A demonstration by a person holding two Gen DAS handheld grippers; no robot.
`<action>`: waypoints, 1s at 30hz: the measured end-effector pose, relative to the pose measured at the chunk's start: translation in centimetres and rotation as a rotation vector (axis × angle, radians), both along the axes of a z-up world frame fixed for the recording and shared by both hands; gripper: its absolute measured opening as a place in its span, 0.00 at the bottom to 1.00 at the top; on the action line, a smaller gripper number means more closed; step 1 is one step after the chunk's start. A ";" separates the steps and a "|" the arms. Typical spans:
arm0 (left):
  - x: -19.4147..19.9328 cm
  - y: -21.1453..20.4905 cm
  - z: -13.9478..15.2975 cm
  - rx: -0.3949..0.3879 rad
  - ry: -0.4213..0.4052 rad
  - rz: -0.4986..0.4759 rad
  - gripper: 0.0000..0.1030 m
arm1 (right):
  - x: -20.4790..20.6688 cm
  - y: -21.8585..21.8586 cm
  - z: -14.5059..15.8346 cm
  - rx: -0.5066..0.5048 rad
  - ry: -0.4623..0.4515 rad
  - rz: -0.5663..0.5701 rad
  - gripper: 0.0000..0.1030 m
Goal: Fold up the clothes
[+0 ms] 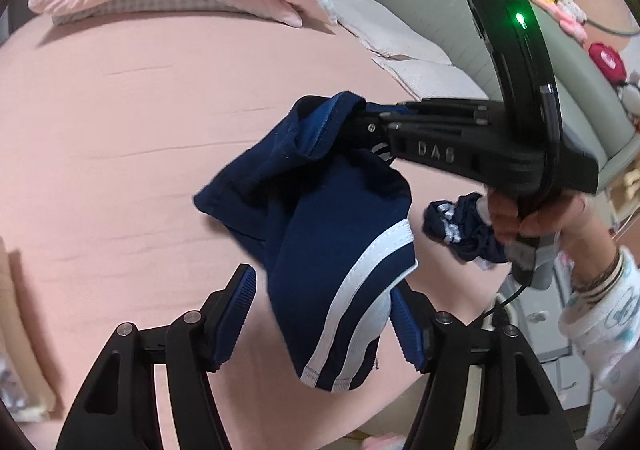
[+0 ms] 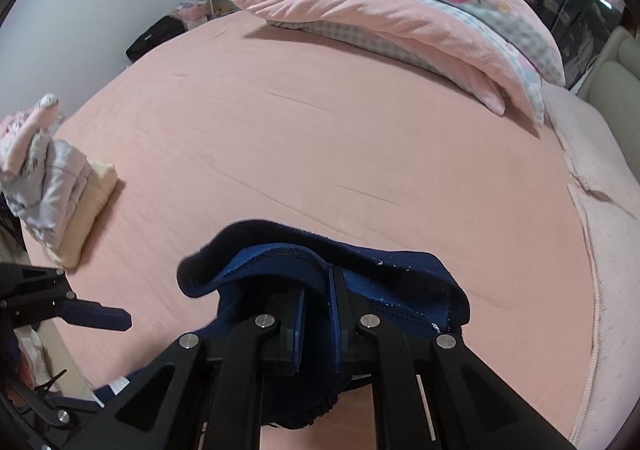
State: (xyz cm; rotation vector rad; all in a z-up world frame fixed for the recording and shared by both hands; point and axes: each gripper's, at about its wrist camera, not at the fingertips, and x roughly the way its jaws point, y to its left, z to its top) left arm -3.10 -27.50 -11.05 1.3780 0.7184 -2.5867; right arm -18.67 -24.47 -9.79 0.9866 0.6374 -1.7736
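Soft, even indoor light on my feeds, no harsh glare. The broad pink bed sheet [image 2: 320, 138] bulges hard from the fisheye, and I get dark vignetting in every corner. The folded pink quilt [image 2: 400, 10] throws a mild shadow beneath it. A small green indicator lamp [image 1: 519, 18] glows sharply. Left view smears at the person's hand [image 1: 532, 214]; the hanging navy white-striped garment [image 1: 320, 234] looks slightly soft.
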 end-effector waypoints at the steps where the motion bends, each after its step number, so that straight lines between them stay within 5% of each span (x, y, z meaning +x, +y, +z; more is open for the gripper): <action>1: 0.2 0.1 0.2 -0.013 -0.002 -0.002 0.61 | -0.2 -0.1 0.0 -0.003 -0.002 -0.003 0.08; 10: 0.5 -0.7 1.2 -0.063 0.026 0.023 0.68 | 0.1 -0.1 0.4 -0.008 -0.020 -0.005 0.08; 20: -4.8 -1.8 -0.4 -0.207 0.009 -0.015 0.68 | -0.2 -0.5 0.3 -0.004 -0.041 0.003 0.08; 27: -6.9 -2.7 -1.7 -0.137 0.081 -0.020 0.67 | -0.2 -0.6 0.1 0.008 -0.051 0.012 0.08; 30: -7.5 -2.9 -2.0 -0.126 0.072 -0.007 0.34 | -0.2 -0.7 -0.1 0.005 -0.067 0.021 0.08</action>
